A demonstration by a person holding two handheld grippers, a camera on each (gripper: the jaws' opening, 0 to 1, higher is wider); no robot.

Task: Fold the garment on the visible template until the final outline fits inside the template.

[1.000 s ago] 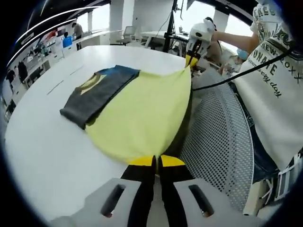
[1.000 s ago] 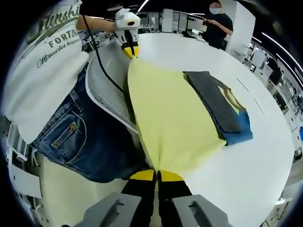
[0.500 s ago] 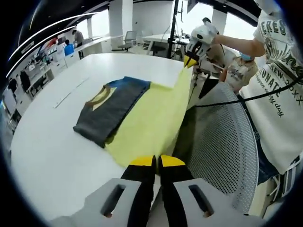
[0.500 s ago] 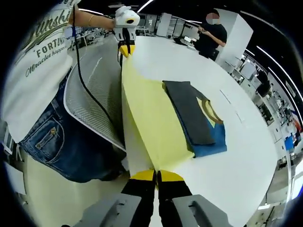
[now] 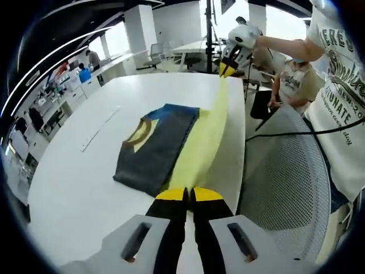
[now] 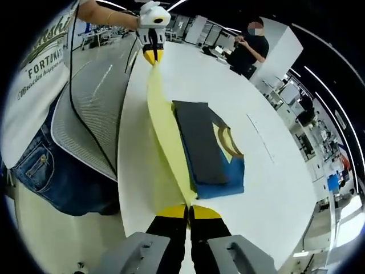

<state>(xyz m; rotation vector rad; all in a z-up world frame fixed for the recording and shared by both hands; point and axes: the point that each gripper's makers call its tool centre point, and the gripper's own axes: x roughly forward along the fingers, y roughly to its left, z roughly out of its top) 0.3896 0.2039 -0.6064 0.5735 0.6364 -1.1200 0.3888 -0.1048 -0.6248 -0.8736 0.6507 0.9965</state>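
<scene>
We see no container here; the shirt [image 5: 157, 149] lies on the white desk [image 5: 74, 188], its grey, blue and yellow folded part flat, while its yellow panel [image 5: 201, 149] is lifted off the desk and stretched edge-on between the two tools. The left hand-held gripper [image 5: 189, 196] has its jaws pressed together on one corner of that panel, and the right hand-held gripper [image 6: 189, 212] is likewise clamped on the other corner; each shows far off in the other's view, at [image 6: 151, 56] and [image 5: 226, 68]. A mesh chair back [image 5: 285, 188] stands beside the desk edge, near the person in a printed white top [image 5: 341, 85] and jeans [image 6: 43, 171]. Compared with a second ago, the panel has gone from a wide spread sheet to a narrow raised band, pulled taut, and more bare desk shows around the shirt.
</scene>
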